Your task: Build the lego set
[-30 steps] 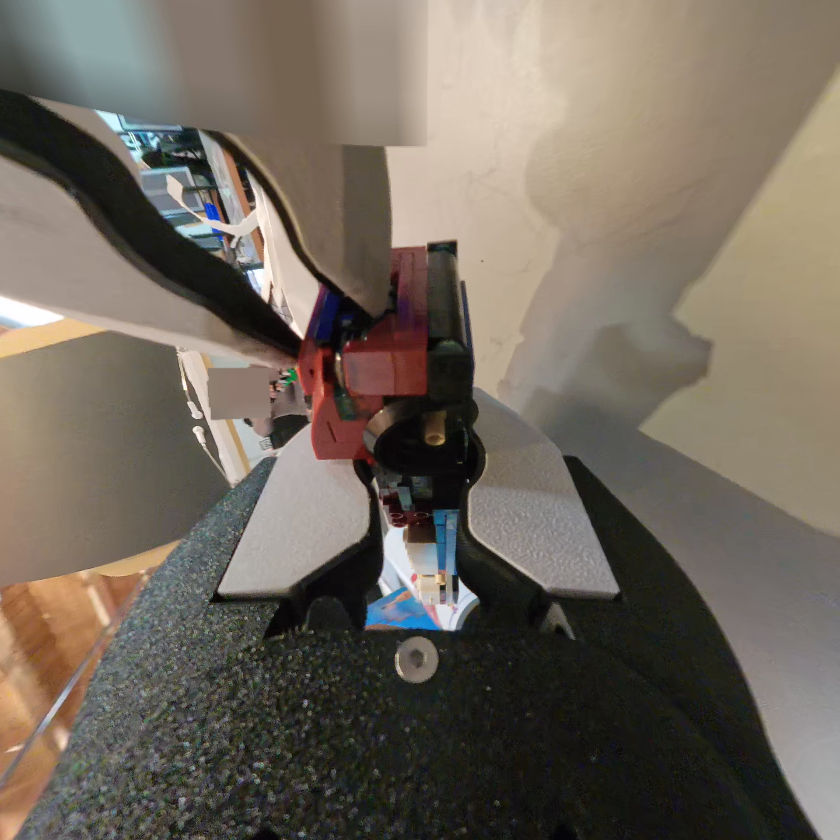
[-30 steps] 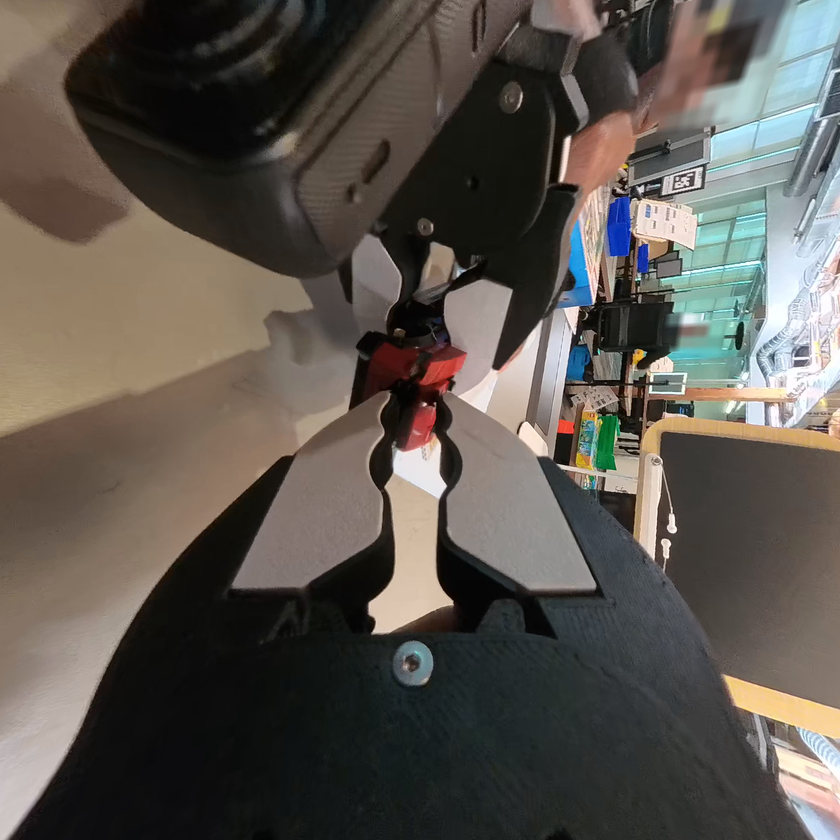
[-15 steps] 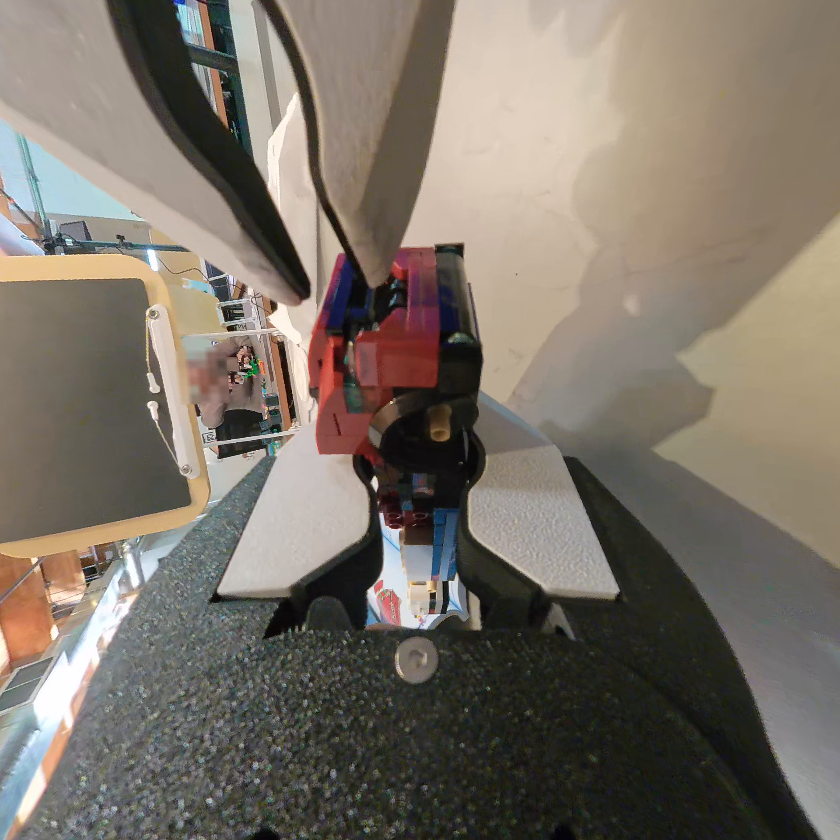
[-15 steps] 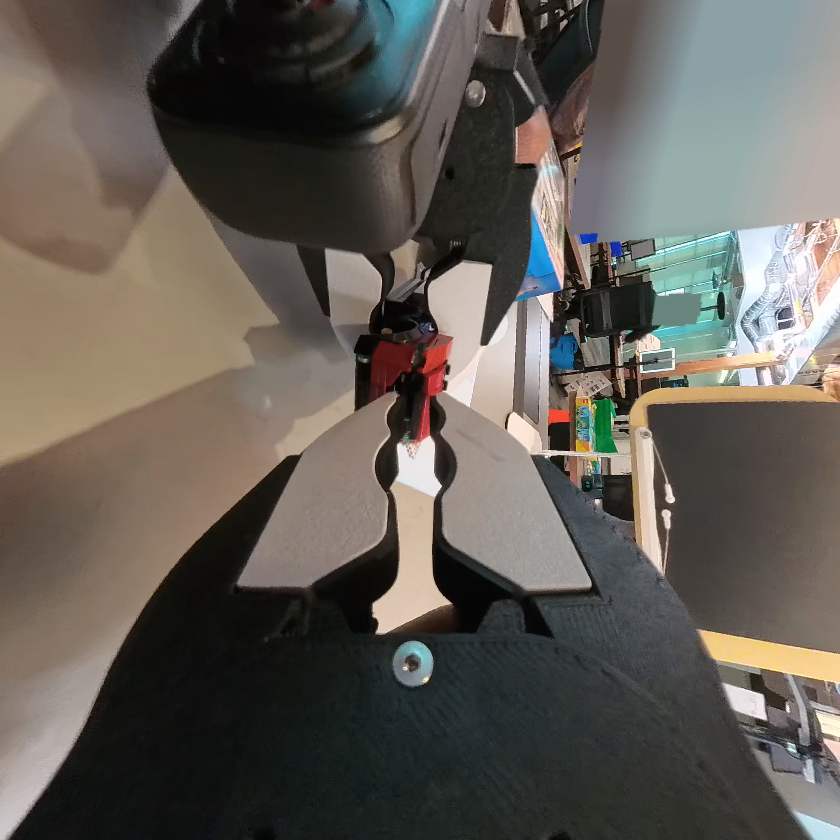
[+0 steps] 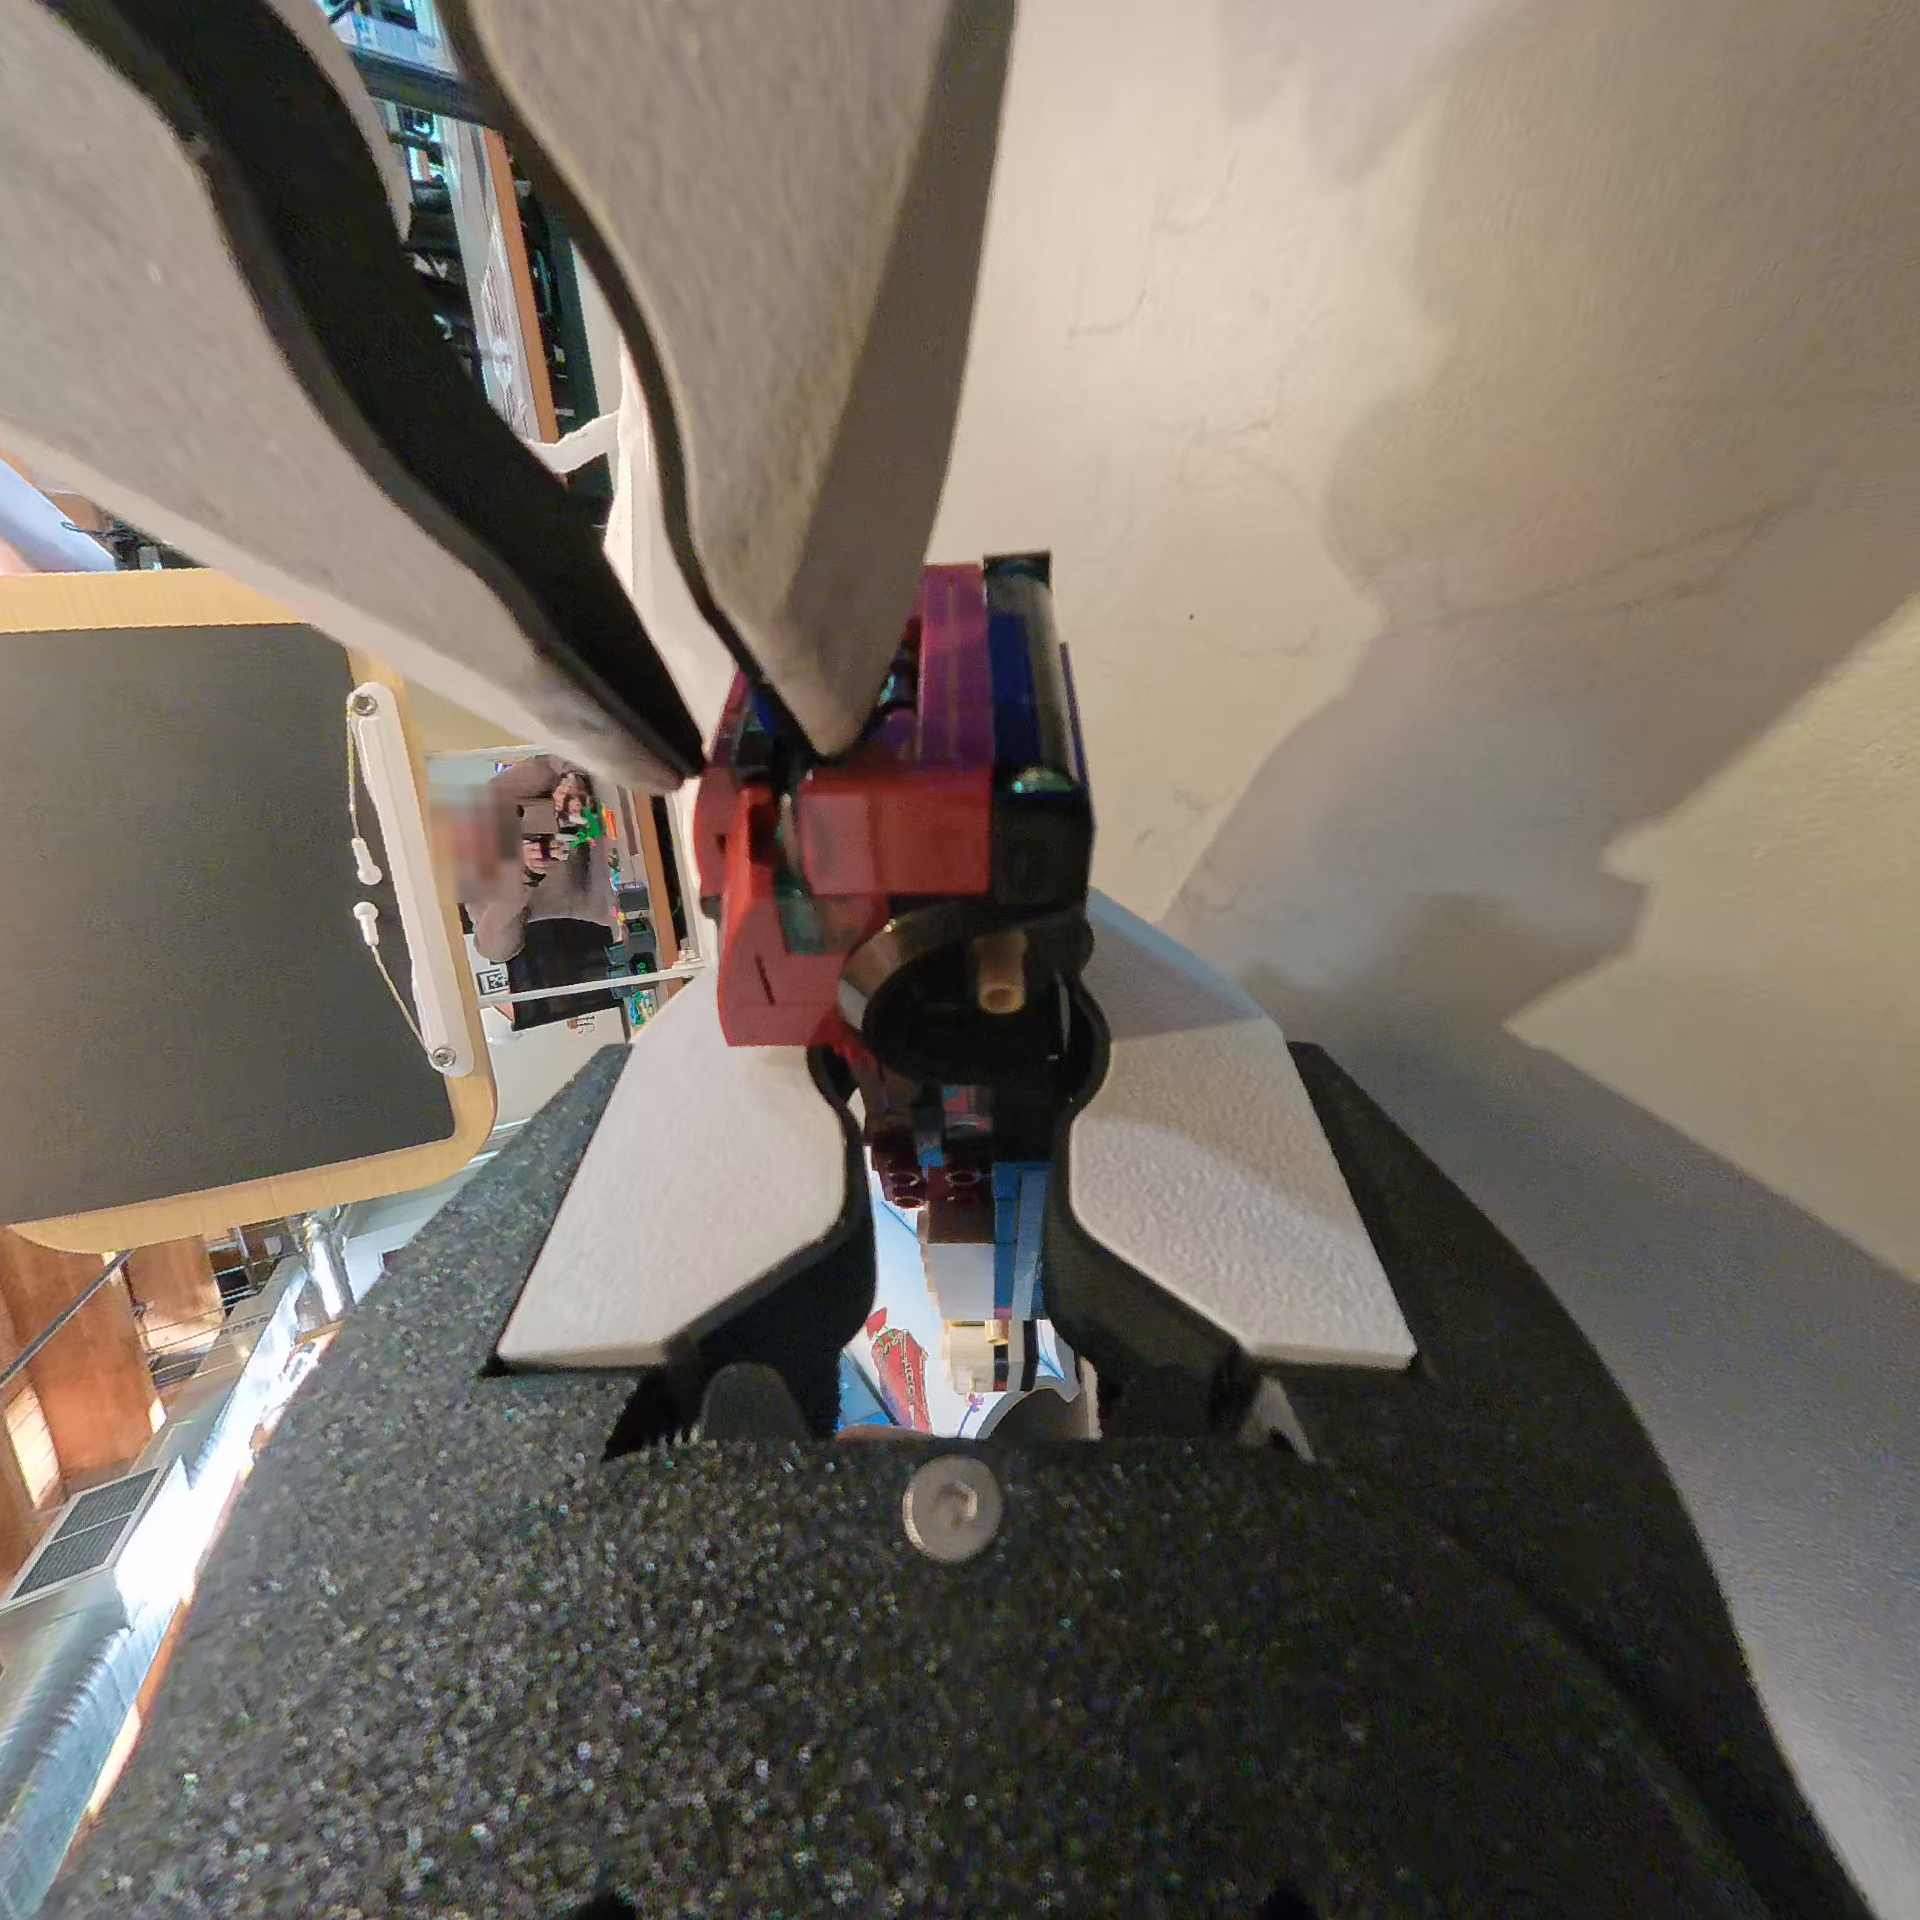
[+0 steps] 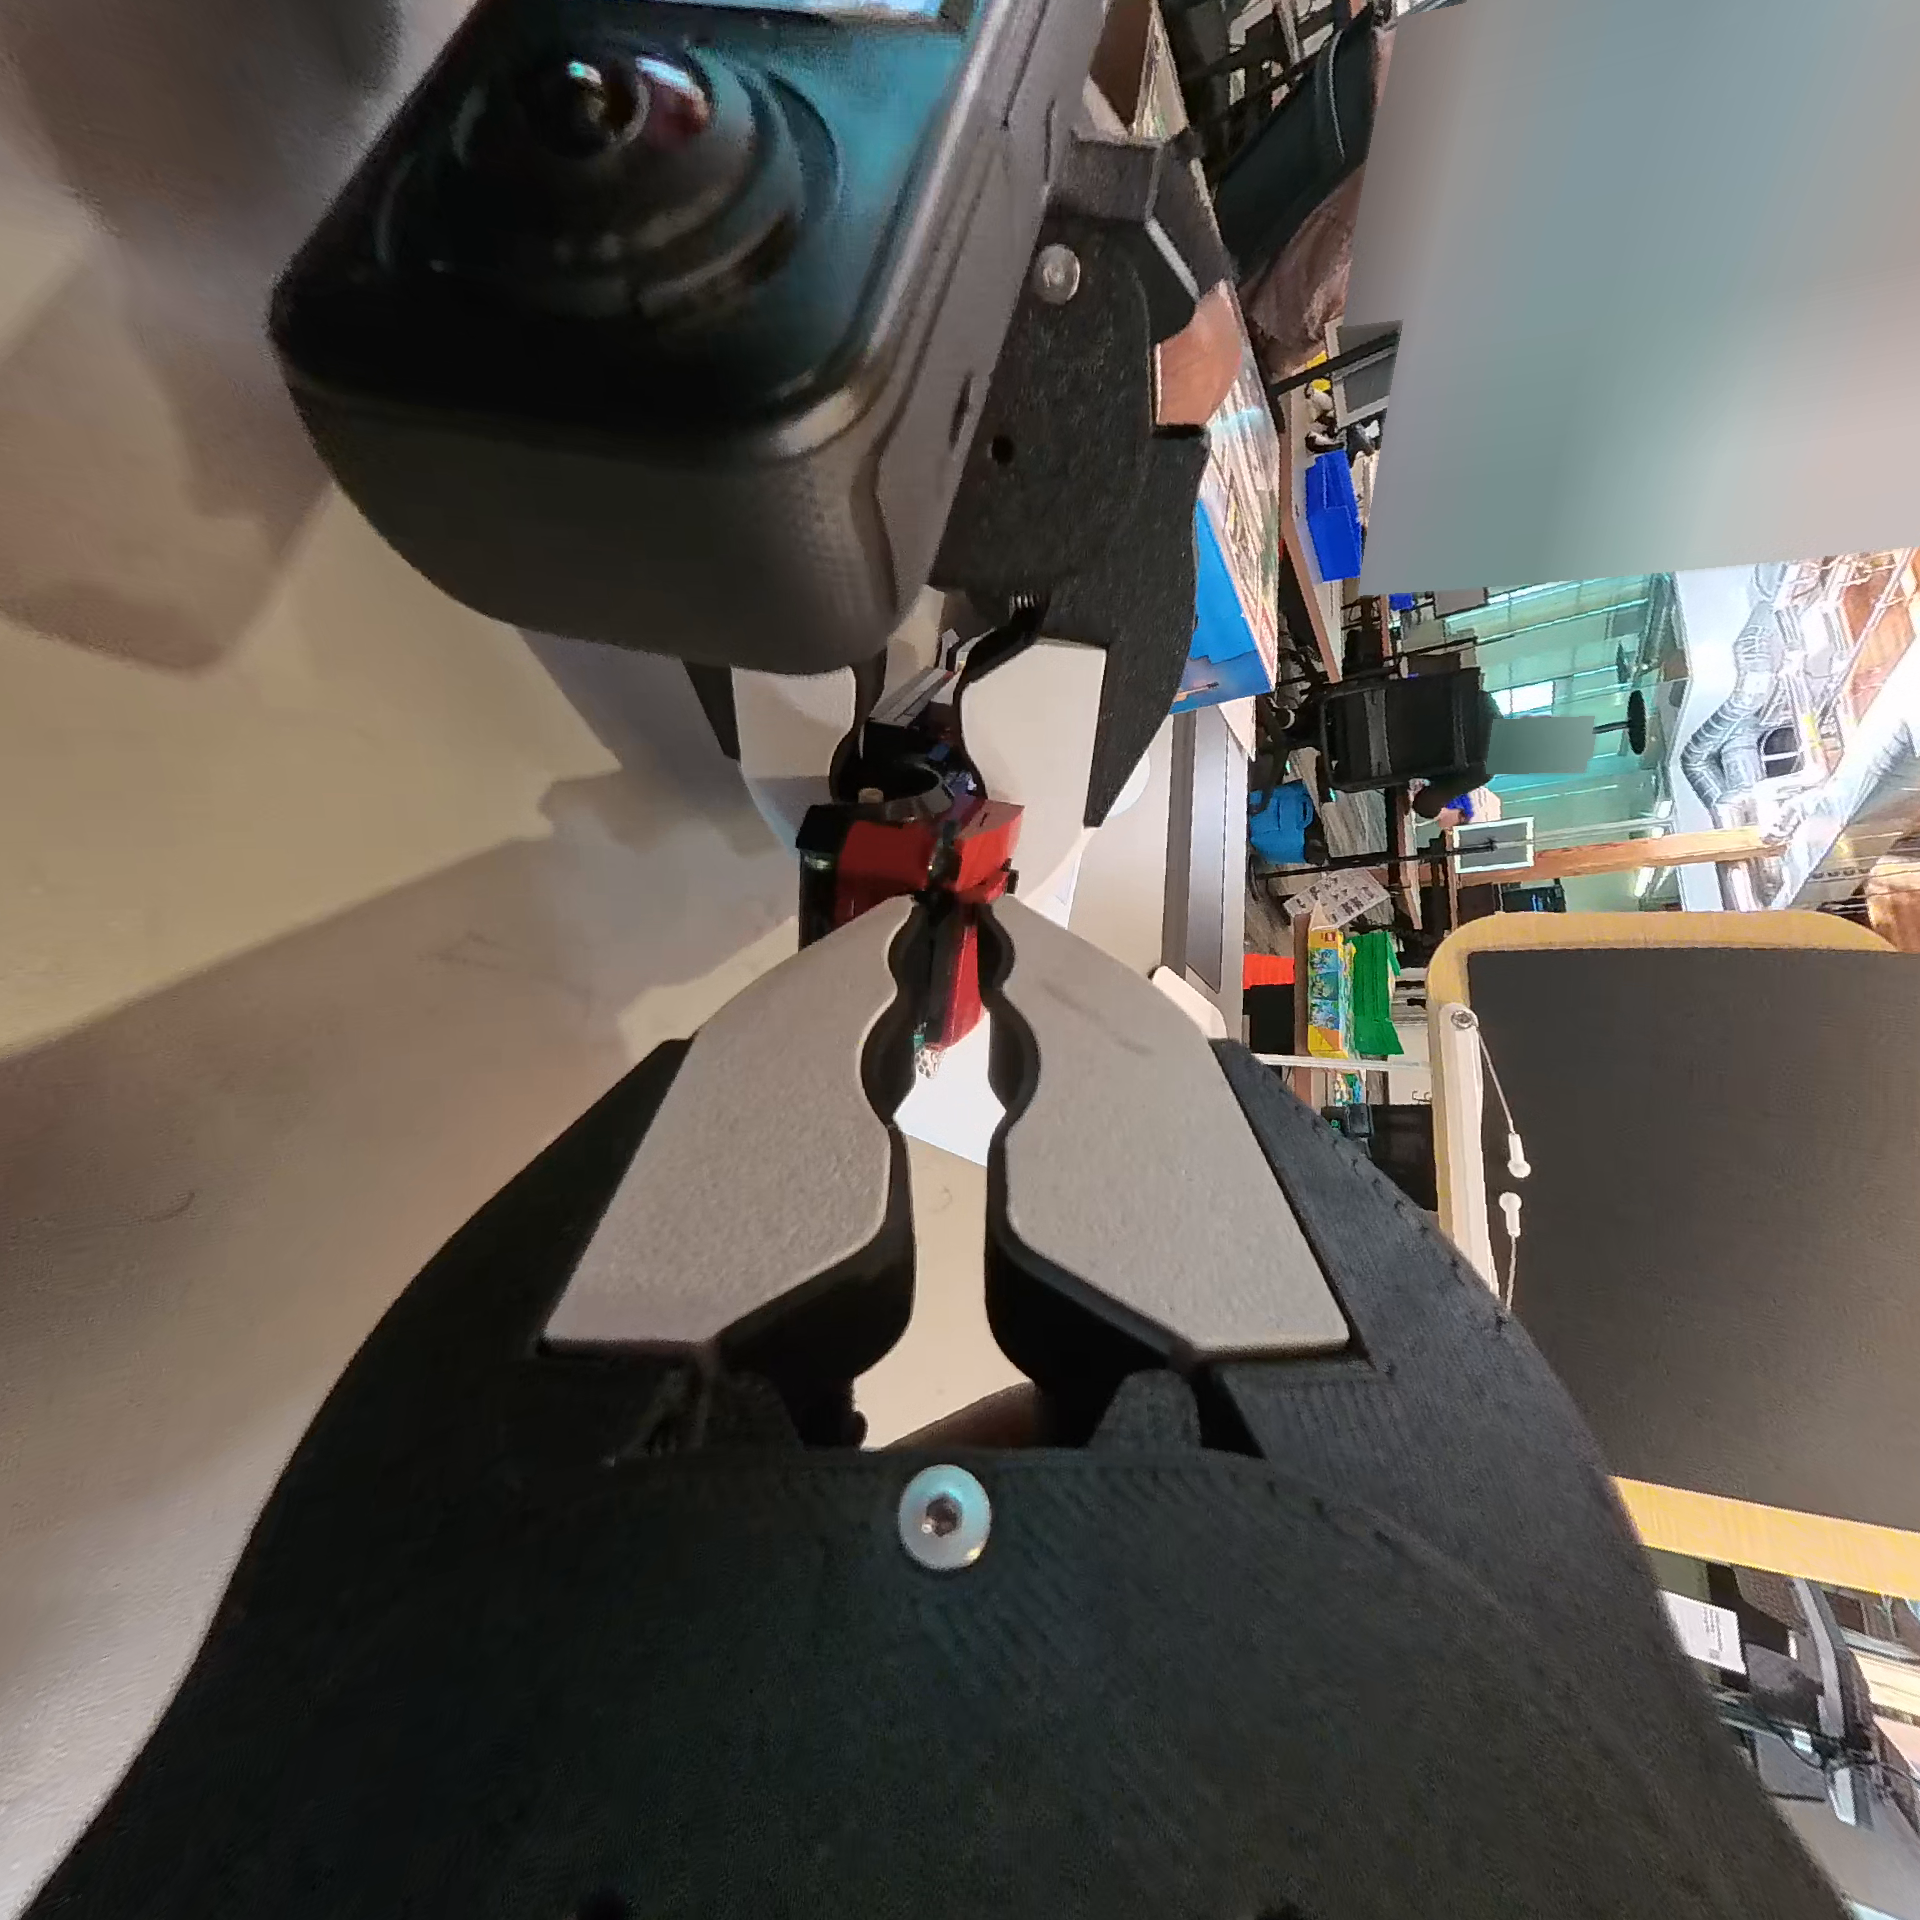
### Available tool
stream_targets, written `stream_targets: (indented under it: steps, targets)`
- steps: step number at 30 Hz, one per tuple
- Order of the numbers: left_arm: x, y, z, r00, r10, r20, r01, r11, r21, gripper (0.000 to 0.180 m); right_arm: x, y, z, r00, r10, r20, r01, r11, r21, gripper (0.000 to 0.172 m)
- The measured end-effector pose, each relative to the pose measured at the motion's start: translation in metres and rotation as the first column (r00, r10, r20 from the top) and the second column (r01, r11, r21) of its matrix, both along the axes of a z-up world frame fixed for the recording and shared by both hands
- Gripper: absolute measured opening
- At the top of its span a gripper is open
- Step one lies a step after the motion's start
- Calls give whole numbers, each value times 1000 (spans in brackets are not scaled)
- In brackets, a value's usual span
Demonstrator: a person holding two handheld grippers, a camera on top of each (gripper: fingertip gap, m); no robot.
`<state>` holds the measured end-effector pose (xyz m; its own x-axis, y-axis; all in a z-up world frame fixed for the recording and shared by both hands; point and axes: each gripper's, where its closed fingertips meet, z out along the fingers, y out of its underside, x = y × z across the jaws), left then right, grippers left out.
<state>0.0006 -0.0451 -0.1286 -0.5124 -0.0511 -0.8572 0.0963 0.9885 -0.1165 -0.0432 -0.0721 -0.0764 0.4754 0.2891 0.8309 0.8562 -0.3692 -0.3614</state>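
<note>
The left gripper [image 5: 961, 1023] holds the red and black brick model [image 5: 894, 831] between its jaws at the black wheel end. The right gripper [image 6: 948, 935] pinches the model's red hinged panel [image 6: 961, 977] from the opposite side, jaws narrow.

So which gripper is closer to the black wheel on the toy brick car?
Left. The left gripper is closed around the toy brick car right at the black wheel; the right gripper pinches a red piece beyond it.

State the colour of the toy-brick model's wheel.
Black, with a tan axle pin; the wheel shows best in the left wrist view.
</note>
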Motion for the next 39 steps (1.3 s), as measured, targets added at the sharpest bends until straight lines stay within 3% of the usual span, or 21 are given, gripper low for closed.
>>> stream_targets:
  steps: [17,24,31,39]
  targets:
    - [-3,0,-1,1000,-6,16,5,999,54,35,-5,1,-1,999,32,-26,-34,998,-53,6]
    - [-1,-2,1,999,-19,38,18,1000,12,35,-3,0,1,999,15,-31,-15,1000,-15,7]
    - [3,-4,5,998,2,56,0,999,-46,35,-6,-9,3,994,8,-111,-7,1000,13,43]
    - [2,-7,4,999,-2,54,5,999,-49,35,-3,-2,-3,1000,8,19,-8,1000,24,46]
